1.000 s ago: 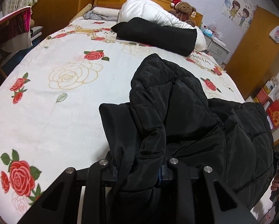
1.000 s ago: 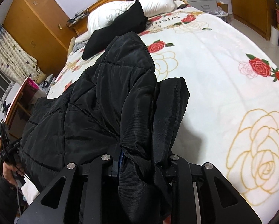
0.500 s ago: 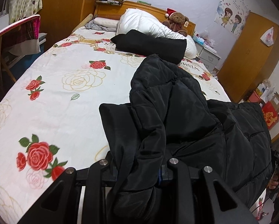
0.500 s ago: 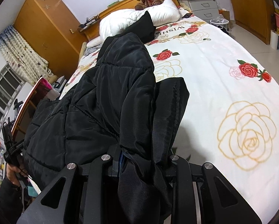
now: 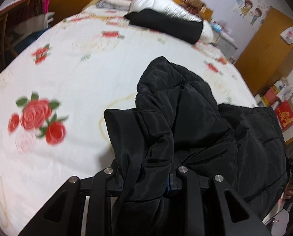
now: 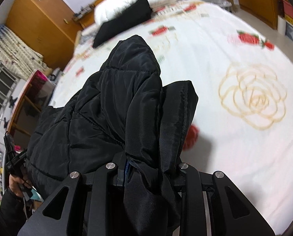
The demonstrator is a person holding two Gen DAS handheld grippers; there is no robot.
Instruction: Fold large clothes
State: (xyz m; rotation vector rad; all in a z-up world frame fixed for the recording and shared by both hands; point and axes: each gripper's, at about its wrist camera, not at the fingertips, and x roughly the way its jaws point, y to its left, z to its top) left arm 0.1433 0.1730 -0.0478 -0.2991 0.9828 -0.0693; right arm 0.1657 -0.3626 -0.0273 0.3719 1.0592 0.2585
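The bed (image 5: 71, 64) with its rose-print cover lies wide below you, and the black padded jacket (image 5: 185, 122) hangs bunched over it between both hands. Lower it evenly and spread it flat. Left gripper (image 5: 146, 179) and right gripper (image 6: 148, 169) each pinch a thick fold of the jacket, jaws partly closed.

Ahead of my left claw (image 5: 146, 179) the bed (image 5: 71, 74) lies open across its rose-print cover. The black padded jacket (image 5: 185, 118) bunches just in front and fills the space to the right. At the head end a black cushion (image 5: 166, 25) and white duvet (image 5: 162, 4) block passage. A wardrobe (image 5: 268, 45) stands beyond the bed's right edge.
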